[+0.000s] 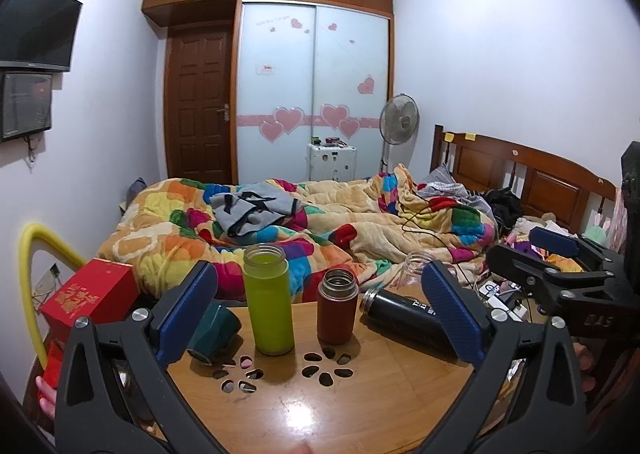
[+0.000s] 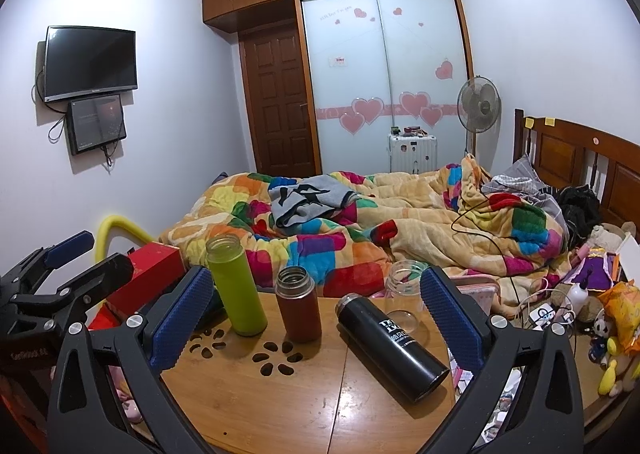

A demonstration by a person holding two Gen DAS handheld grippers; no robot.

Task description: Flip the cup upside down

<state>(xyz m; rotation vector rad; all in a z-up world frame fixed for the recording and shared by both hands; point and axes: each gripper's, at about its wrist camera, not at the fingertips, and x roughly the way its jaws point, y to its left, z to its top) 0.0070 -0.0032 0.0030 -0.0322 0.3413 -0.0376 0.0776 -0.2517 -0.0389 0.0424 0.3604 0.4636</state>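
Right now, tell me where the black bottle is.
The black bottle lies on its side on the wooden table, right of the upright red-brown bottle, near the clear jar.

black flask (image 2: 394, 344) lying | green flask (image 2: 236, 286) upright (lidless) | table (image 2: 280, 406)

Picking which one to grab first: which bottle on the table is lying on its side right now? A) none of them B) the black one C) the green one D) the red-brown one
B: the black bottle lies on its side on the wooden table, while the green bottle and the red-brown bottle stand upright with open mouths.
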